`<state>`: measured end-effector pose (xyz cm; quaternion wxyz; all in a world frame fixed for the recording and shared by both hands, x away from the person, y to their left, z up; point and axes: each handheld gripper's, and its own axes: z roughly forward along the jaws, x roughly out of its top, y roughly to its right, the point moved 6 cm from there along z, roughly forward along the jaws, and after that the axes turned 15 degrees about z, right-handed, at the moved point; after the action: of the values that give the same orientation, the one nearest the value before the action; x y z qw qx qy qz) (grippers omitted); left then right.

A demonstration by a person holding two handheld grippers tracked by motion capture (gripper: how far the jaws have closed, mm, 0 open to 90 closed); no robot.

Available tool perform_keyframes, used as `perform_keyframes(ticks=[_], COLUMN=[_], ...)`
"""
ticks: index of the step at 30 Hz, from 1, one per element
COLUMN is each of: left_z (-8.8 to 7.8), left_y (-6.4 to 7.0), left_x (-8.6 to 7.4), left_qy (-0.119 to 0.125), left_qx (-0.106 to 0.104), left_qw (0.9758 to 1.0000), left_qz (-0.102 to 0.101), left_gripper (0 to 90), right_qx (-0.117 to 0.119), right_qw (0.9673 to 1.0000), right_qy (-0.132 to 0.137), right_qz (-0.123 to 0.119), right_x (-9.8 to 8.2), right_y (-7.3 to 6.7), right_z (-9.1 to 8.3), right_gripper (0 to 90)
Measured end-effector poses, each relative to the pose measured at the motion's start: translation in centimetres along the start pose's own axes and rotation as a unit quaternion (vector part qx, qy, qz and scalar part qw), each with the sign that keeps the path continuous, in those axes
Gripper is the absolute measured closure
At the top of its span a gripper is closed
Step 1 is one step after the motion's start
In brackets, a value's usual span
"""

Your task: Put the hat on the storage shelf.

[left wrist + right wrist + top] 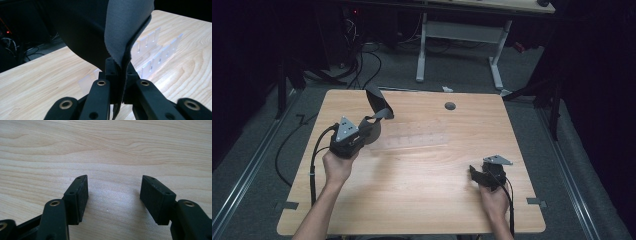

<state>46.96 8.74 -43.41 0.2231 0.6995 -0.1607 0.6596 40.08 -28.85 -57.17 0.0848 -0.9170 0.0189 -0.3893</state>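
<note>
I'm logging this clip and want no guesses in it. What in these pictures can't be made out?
- Clear plastic rack: faint in the high view; in the left gripper view the dark cloth hides its near part.
- Cloth: top and left cut off by the left gripper view's edges, so its full shape is unclear.
- Left gripper: its pads are covered by the pinched cloth.
- Right gripper: open over bare table; small in the high view.

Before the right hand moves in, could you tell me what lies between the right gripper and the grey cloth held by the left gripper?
In the high view, bare wooden table and a clear plastic rack lie between the right gripper and the grey cloth.
</note>
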Motion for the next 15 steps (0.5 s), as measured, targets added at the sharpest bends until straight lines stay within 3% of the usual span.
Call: perform_keyframes(ticks=[15], left_z=[0.86], left_y=[-0.13], left_x=[-0.62], left_qy=[-0.003], left_qx=[0.024], left_qw=[0.9996], left_qz=[0.014], left_gripper=[86.7], right_qx=[-0.002], right_qw=[1.0000], right_qy=[0.001], right_qz=[-0.001], right_x=[-0.02], right_y=[-0.04], right_z=[0.00], right_gripper=[39.5])
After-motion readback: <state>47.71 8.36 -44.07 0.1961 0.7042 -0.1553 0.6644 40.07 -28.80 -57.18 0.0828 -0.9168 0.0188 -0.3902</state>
